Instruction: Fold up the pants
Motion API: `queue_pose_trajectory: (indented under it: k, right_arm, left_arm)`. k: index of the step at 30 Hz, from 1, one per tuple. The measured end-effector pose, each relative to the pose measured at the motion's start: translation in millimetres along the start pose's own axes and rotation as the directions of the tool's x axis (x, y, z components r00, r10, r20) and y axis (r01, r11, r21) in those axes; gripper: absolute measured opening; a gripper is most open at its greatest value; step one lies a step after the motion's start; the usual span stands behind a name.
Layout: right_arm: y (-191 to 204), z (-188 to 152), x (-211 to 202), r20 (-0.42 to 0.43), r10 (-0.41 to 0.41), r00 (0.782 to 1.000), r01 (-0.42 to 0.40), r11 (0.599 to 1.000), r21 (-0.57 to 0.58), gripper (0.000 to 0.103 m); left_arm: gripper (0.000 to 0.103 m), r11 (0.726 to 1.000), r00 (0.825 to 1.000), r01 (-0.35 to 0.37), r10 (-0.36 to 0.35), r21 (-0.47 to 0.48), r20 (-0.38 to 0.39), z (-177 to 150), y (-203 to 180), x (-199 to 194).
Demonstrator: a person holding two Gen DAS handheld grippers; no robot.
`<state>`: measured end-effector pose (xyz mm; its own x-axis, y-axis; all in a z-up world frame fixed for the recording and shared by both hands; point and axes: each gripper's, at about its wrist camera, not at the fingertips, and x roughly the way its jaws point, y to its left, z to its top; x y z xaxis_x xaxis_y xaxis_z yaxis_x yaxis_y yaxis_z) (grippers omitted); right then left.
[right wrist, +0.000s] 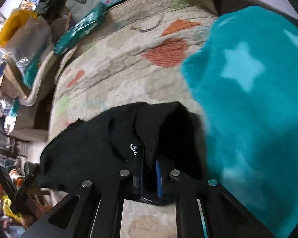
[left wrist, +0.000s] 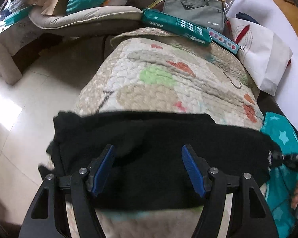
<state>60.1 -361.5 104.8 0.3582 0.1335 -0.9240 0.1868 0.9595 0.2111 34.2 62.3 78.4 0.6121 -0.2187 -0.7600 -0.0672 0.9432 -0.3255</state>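
Clearly the grab is the step in hand: the black pants (left wrist: 159, 158) lie in a band across the near end of a quilted cover (left wrist: 159, 75) printed with hearts, one end beside a teal star blanket (right wrist: 248, 89), the other drooping over the cover's edge toward the tiled floor (left wrist: 19, 99). The right tool (right wrist: 149, 170) has its blue pads pressed nearly together, pinching a ribbed fold of the pants (probably the waistband, though the dark cloth makes that hard to confirm). The left tool (left wrist: 148, 168) is spread wide, poised over the middle of the pants with cloth below its pads but nothing pinched. Next, I judge, the left tool must come down and close on its own part, so both ends can lift together and fold evenly.
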Motion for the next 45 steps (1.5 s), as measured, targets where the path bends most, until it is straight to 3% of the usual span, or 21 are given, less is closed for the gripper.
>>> queue_pose_trajectory:
  k: [2,3,5,6,9,13,14,15,16,18,20,24,27,29,32,34,37,40,45]
  right_arm:
    - [-7.2,-9.8,6.7,-0.033,-0.102,0.994,0.103,0.995,0.004,0.019]
    - [-14.1,-13.8,5.5,-0.036,-0.112,0.993,0.113,0.993,0.037,0.029]
    - [-24.2,-18.2,-4.8,-0.003,-0.071,0.997,0.071,0.992,0.102,0.053]
    - [-28.6,-20.3,-11.6,0.024,-0.053,0.998,0.049,0.991,0.126,0.059]
    - [-31.2,-22.7,-12.7,0.05,-0.021,0.999,0.013,0.988,0.156,0.06]
    - [-24.0,-22.5,27.8,-0.044,-0.024,0.999,0.033,0.981,0.191,0.062]
    - [-23.2,-23.5,37.1,-0.064,-0.044,0.997,0.055,0.98,0.192,0.058]
    - [-21.8,-24.2,41.1,-0.071,-0.067,0.995,0.08,0.979,0.189,0.045]
    - [-23.1,-24.3,39.2,-0.069,-0.081,0.994,0.093,0.979,0.182,0.039]
    - [-29.3,-25.8,32.0,-0.07,-0.089,0.994,0.101,0.976,0.195,0.034]
    - [-34.7,-29.9,30.5,-0.08,-0.111,0.991,0.125,0.97,0.21,0.034]
    - [-42.2,-32.9,21.5,-0.069,-0.096,0.993,0.11,0.965,0.24,0.05]
    - [-43.1,-38.1,-2.0,0.003,-0.1,0.995,0.096,0.962,0.256,0.053]
    - [-36.1,-41.2,-20.1,0.071,-0.145,0.987,0.124,0.962,0.245,0.053]
    - [-1.7,-25.5,-34.1,0.144,-0.142,0.979,0.119,0.98,0.159,0.053]
    - [38.4,-6.4,-31.9,0.159,-0.1,0.982,0.098,0.995,0.021,0.057]
    - [94.9,15.8,-9.9,0.13,-0.01,0.991,0.034,0.982,-0.187,0.057]
    - [149.4,39.9,33.0,0.074,0.09,0.993,-0.056,0.923,-0.38,0.057]
    - [193.9,51.4,107.7,-0.08,0.128,0.989,-0.151,0.869,-0.472,0.056]
  left_arm:
    - [0.069,0.999,1.0,0.03,-0.03,-0.01,0.008,4.6,6.1,3.9]
    - [0.069,0.999,0.999,0.047,-0.047,-0.013,0.005,5.6,8.6,5.7]
    - [0.069,0.997,0.997,0.074,-0.075,-0.015,-0.012,8.2,10.6,7.6]
    - [0.069,0.995,0.995,0.093,-0.093,-0.02,-0.021,9.8,11.9,7.5]
    - [0.069,0.988,0.99,0.138,-0.14,-0.071,-0.011,14.3,20.2,0.1]
    - [0.069,0.972,0.982,0.186,-0.19,-0.144,-0.016,15.7,29.6,-2.1]
    - [0.069,0.971,0.981,0.189,-0.193,-0.146,-0.018,15.8,30.1,-1.9]
    - [0.069,0.973,0.983,0.181,-0.185,-0.143,-0.017,15.2,30.5,-2.6]
    - [0.069,0.976,0.985,0.169,-0.172,-0.141,-0.014,14.6,31.3,-3.7]
    - [0.069,0.976,0.987,0.161,-0.164,-0.147,-0.006,13.5,34.4,-6.2]
    - [0.069,0.975,0.987,0.156,-0.158,-0.159,0.003,13.4,38.9,-8.6]
    - [0.069,0.974,0.99,0.141,-0.142,-0.179,0.007,12.9,45.8,-9.4]
    - [0.069,0.975,0.992,0.129,-0.129,-0.181,0.011,13.0,48.3,-10.7]
    - [0.069,0.976,0.994,0.106,-0.104,-0.189,0.019,15.5,54.2,-11.6]
    - [0.069,0.966,0.997,0.074,-0.07,-0.247,0.024,19.3,74.5,-12.1]
    - [0.069,0.954,0.998,0.068,-0.065,-0.292,0.019,19.3,86.6,-11.4]
    - [0.069,0.951,0.999,0.046,-0.045,-0.304,0.011,17.9,91.4,-10.4]
    - [0.069,0.971,0.999,0.046,-0.048,-0.236,-0.001,14.8,74.0,-7.6]
    - [0.069,0.996,0.999,0.037,-0.039,-0.087,-0.023,8.3,40.4,-2.5]
